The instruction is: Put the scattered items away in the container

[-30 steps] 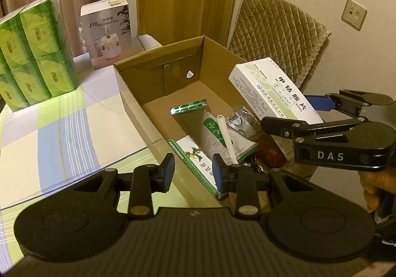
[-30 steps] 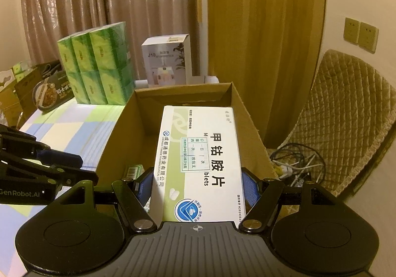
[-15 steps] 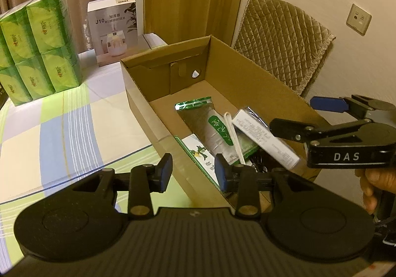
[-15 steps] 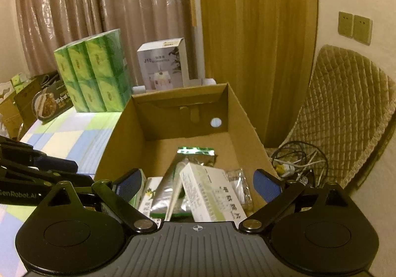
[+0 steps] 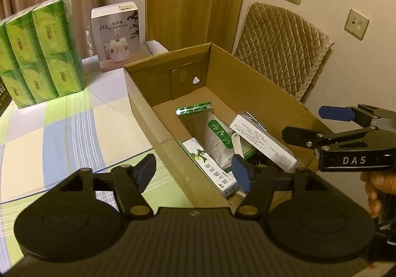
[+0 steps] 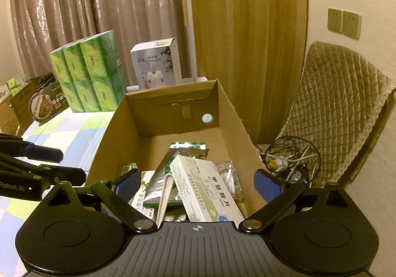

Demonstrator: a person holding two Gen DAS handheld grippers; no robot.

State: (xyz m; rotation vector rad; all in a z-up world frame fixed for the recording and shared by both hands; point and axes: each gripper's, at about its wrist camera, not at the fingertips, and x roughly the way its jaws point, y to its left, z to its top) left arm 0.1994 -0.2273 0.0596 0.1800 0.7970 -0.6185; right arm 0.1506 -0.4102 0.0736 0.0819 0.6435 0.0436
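Medicine box (image 6: 206, 189), released a moment ago, now rests in our cardboard box (image 6: 230, 113); both grippers' jaws spread empty, one less item to tidy.

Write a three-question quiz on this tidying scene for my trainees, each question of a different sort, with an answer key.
1. True or false: the right gripper is shut on the white medicine box.
2. Multiple choice: where does the white medicine box lie? A) on the striped tablecloth; B) inside the cardboard box, tilted over the foil pouch; C) on the quilted chair.
3. Fill in: the left gripper is ____ and holds nothing.

Key: 1 false, its jaws stand wide apart above the box; 2 B; 3 open.
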